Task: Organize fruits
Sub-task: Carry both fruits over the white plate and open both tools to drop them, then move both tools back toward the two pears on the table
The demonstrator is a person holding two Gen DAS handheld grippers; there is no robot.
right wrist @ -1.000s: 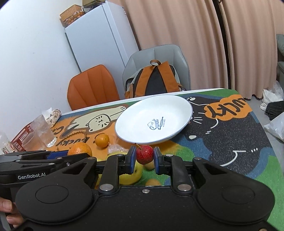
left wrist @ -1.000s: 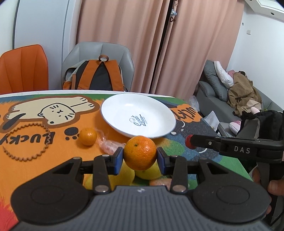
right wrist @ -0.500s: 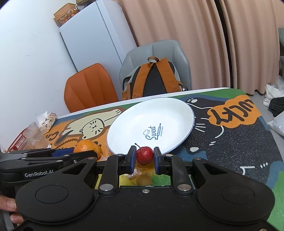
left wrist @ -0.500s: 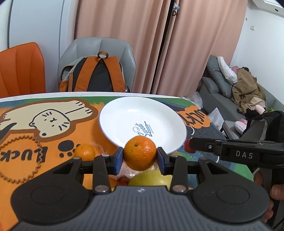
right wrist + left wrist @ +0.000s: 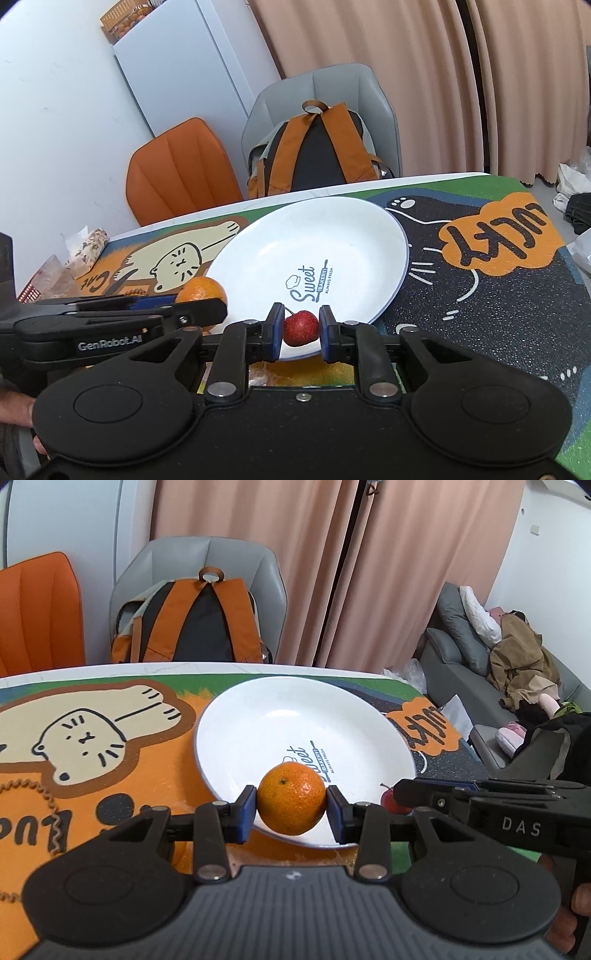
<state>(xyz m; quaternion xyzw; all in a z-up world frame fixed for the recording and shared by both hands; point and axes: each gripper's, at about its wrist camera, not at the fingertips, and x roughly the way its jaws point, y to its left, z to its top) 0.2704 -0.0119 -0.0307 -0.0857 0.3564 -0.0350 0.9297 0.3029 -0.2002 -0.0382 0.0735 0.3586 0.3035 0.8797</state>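
Currently, two fruits in transit, one per gripper.

Item 1: left gripper (image 5: 291, 805), blue pads clamped on either side of a mandarin orange (image 5: 291, 798). In the left wrist view the orange sits at frame centre, over the near rim of the white plate (image 5: 280, 716). A second ago the same orange hung short of the plate, with loose fruit on the mat beneath it; now the plate fills the middle of the frame and that fruit has dropped out of sight below the gripper body.

Item 2: right gripper (image 5: 301, 328), pads closed tight on a small red fruit (image 5: 301, 326) with a stem. In the right wrist view it lies at lower centre, likewise over the plate's near rim. It too was short of the rim a second ago.

Meaning for the task: both fruits have been carried to the plate and none lies in it yet; release looks like the next step, though whether either fruit is low enough to let go cannot be told.

Pose: both grippers angle downward toward the plate, side by side, the left one's fingers showing at left of the right wrist view. A person's fingers wrap each handle at the frame edges.

Surface: cartoon cat mat (image 5: 110, 760) under the plate.
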